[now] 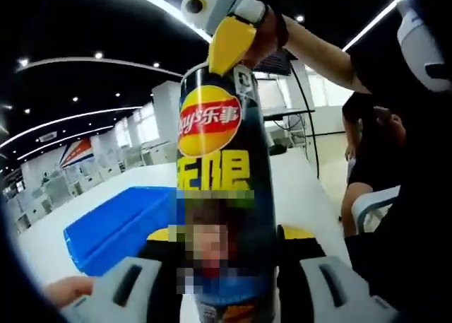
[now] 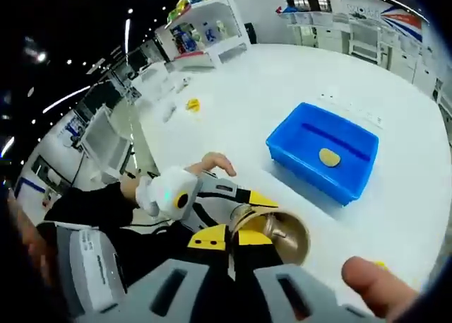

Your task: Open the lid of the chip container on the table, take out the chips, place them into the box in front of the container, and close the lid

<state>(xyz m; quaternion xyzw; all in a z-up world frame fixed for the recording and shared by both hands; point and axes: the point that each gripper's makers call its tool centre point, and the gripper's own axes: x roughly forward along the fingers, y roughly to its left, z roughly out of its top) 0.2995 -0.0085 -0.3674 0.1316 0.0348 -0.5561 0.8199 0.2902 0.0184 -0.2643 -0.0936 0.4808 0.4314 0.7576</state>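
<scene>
On the white table (image 2: 282,75), upright between my left gripper's (image 1: 226,266) jaws, stands the chip container (image 1: 224,196): tall dark can, yellow-red logo, yellow characters below. Both black jaw pads press its sides low down, so my left claw is pinching the can. From above, my right gripper (image 1: 229,44) comes in, its yellow jaw tip touching the can's top rim.

In the right gripper view I look down into the open mouth of the can (image 2: 272,231), gold inside, lid not on it. My right gripper (image 2: 236,249) has its yellow-tipped jaws at the rim, one tip seemingly inside the mouth; whether they pinch anything I cannot tell. The left gripper (image 2: 212,196) clamps the can from the left of that view, a hand (image 2: 205,164) behind it.

The blue box (image 2: 346,181) sits on the table beyond the can, near but apart, with one chip (image 2: 329,157) lying on its floor. In the left gripper view the blue box (image 1: 116,227) shows behind-left of the can.

A small yellow object (image 2: 193,105) lies farther off on the table. A thumb (image 2: 374,284) shows at the lower right.
</scene>
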